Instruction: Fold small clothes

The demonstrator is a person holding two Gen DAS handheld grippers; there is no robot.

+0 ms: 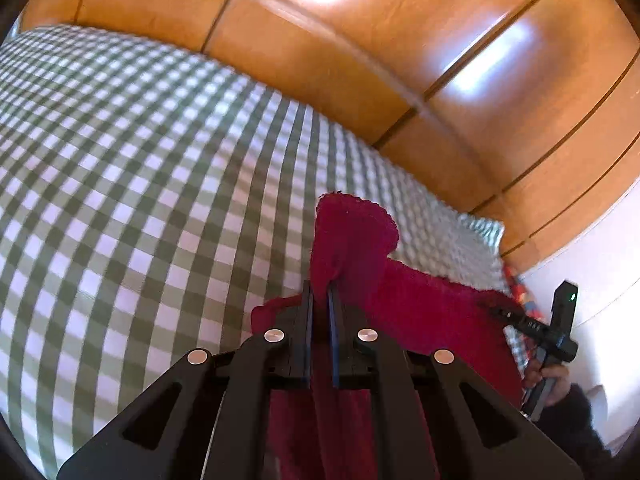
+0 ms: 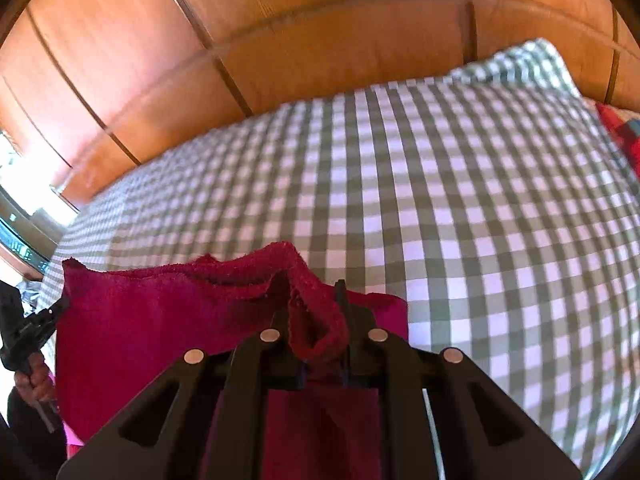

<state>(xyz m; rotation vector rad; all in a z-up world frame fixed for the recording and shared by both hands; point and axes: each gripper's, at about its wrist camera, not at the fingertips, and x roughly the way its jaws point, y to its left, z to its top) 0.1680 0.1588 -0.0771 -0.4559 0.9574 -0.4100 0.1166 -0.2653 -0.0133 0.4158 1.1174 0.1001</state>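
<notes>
A dark red terry cloth (image 1: 420,304) hangs stretched between my two grippers above the checked bed cover (image 1: 140,184). My left gripper (image 1: 320,294) is shut on one top corner, and the corner's tip sticks up past the fingers. In the right wrist view my right gripper (image 2: 312,304) is shut on a bunched fold of the same red cloth (image 2: 160,320) at the other top corner. Each view shows the other gripper at the cloth's far end: the right gripper (image 1: 492,308) and the left gripper (image 2: 58,310), each in a person's hand.
The bed with its green and white checked cover (image 2: 440,200) fills the space under the cloth. A matching pillow (image 2: 520,68) lies at its head. Orange wooden panels (image 1: 360,60) stand behind the bed. A red patterned fabric (image 2: 616,128) lies by the pillow.
</notes>
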